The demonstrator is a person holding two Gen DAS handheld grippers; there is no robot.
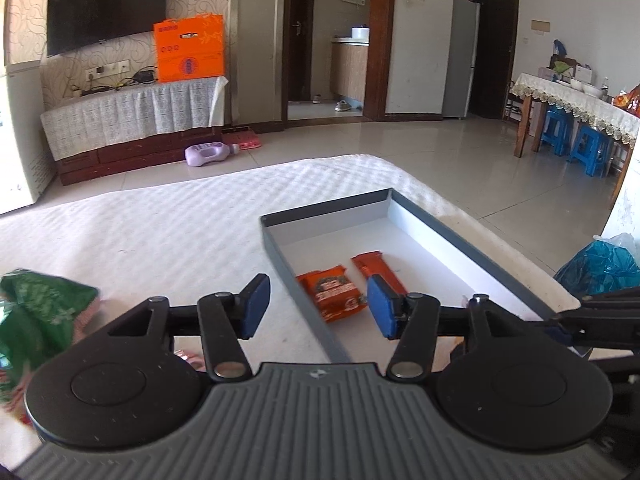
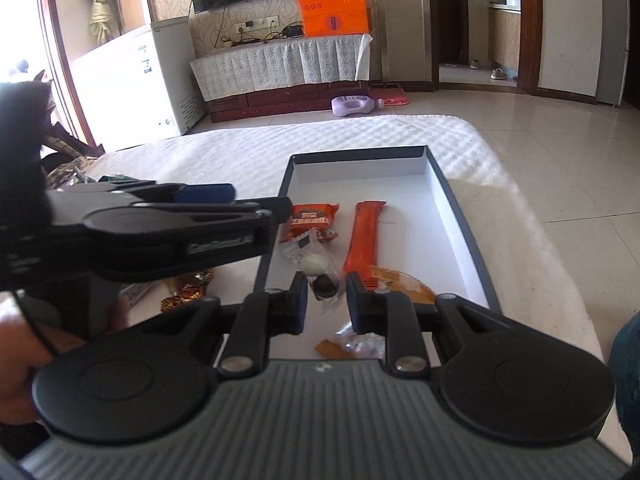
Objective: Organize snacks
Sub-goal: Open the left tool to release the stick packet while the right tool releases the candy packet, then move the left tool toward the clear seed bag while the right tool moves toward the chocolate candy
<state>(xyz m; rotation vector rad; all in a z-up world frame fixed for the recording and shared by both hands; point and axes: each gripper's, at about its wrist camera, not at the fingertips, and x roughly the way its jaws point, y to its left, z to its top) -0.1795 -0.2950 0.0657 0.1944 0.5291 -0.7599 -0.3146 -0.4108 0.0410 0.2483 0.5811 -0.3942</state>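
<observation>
A shallow grey tray (image 1: pixel 276 248) (image 2: pixel 460 216) with a white floor lies on the white quilted surface (image 1: pixel 160 220). In it are a square orange snack pack (image 1: pixel 332 292) (image 2: pixel 308 218) and a long orange bar (image 1: pixel 370 266) (image 2: pixel 364 236). My left gripper (image 1: pixel 318 308) (image 2: pixel 248 200) is open with nothing between its blue pads, just above the tray's left wall. My right gripper (image 2: pixel 328 306) (image 1: pixel 560 322) is shut on the tail of a clear candy packet (image 2: pixel 318 268) holding a white ball and a dark one, over the tray's near end. An orange-yellow packet (image 2: pixel 400 284) lies beside it.
Loose gold-wrapped candies (image 2: pixel 188 292) and a green bag (image 1: pixel 40 312) lie left of the tray. A blue plastic bag (image 1: pixel 600 264) sits at the right. A hand (image 2: pixel 16 360) shows at the lower left. On the floor beyond lies a purple bottle (image 1: pixel 208 154).
</observation>
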